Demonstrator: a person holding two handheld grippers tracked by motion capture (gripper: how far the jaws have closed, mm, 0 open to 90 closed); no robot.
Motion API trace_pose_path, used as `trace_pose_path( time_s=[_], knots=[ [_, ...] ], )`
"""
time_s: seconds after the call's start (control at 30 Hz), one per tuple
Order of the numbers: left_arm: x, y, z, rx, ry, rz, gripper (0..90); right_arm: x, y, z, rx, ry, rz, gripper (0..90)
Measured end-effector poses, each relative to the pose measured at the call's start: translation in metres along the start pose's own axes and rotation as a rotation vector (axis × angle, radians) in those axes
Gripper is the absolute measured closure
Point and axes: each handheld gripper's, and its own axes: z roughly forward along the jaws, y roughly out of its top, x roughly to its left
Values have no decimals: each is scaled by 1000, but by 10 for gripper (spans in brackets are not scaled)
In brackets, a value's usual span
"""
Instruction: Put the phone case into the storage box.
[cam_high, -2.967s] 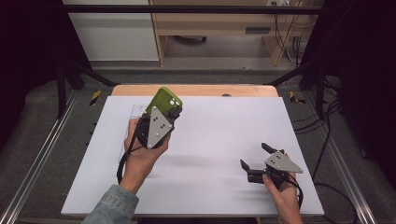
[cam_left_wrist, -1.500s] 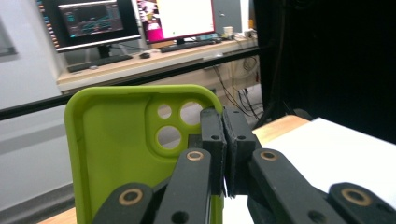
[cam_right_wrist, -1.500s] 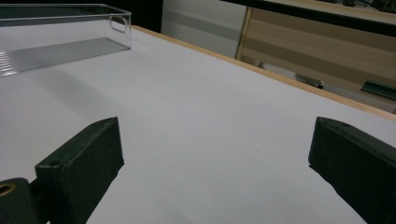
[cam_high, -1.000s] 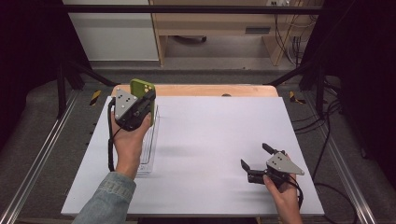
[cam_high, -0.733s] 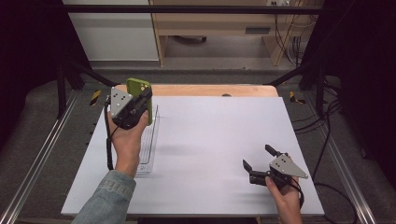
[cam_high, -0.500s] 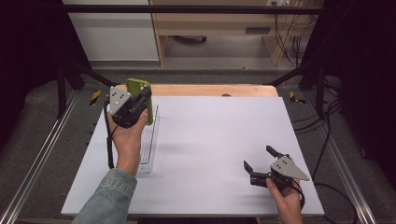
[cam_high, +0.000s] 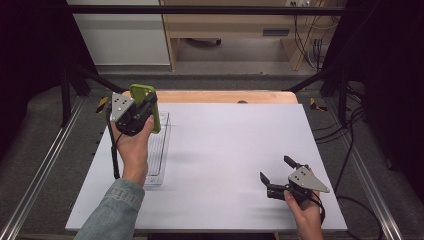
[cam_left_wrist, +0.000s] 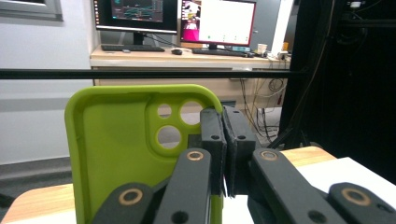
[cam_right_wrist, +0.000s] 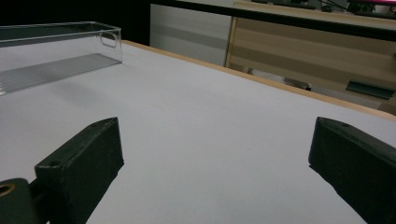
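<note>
Two tools are at work here. Near the person, the right tool (cam_high: 278, 176) rests low on the white counter (cam_high: 235, 150) with its jaws wide apart and nothing between them. Farther off, the left tool (cam_high: 142, 112) is pinched tight on one edge of a green phone case (cam_high: 148, 105) and holds it up in the air. The case stands tall, long side up and down. Right below it lies a clear tray (cam_high: 159, 150), and its long side runs away from the person. So the case has to go down into the tray, and the left hand is the near one for that. The left gripper view shows the case's round camera holes (cam_left_wrist: 170, 123) and the pinched edge. The right gripper view shows the tray (cam_right_wrist: 56, 58) from the side, well apart from that tool.
</note>
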Motion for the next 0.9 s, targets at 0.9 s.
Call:
trace_pose_path(
  time_s=[0.9],
  knots=[
    [24,-23,27,40,59,-64,877,0,-1,2,11,13,-6,33]
  ],
)
